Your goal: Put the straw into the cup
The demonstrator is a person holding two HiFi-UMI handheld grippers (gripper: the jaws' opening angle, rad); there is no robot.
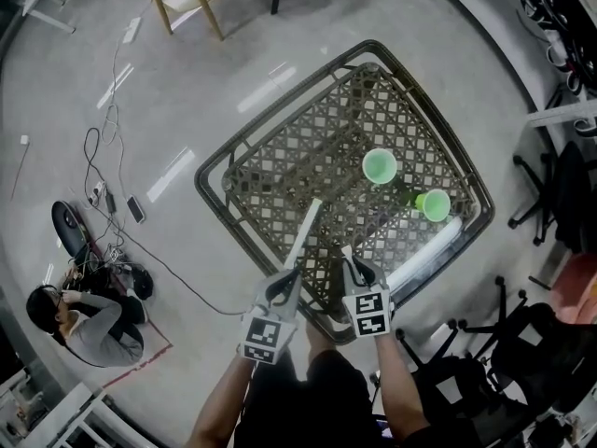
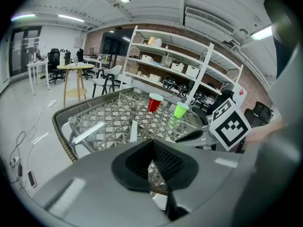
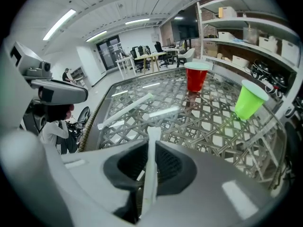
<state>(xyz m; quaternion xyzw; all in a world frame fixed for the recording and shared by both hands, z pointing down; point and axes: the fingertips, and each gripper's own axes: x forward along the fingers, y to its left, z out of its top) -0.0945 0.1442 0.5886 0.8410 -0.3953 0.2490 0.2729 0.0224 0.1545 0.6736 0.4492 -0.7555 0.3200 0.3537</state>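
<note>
step: straw pickup. right gripper [image 3: 152,150] clenched on straw [image 3: 153,135], low over near edge of table [image 1: 201,183]. left gripper [image 2: 152,143] closed, empty. red cup [image 3: 196,77], green cup [image 3: 248,99] upright, well ahead. next: lift, tip straw upright, align over cup mouth.

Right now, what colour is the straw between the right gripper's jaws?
White; the straw shows best in the right gripper view.
</note>
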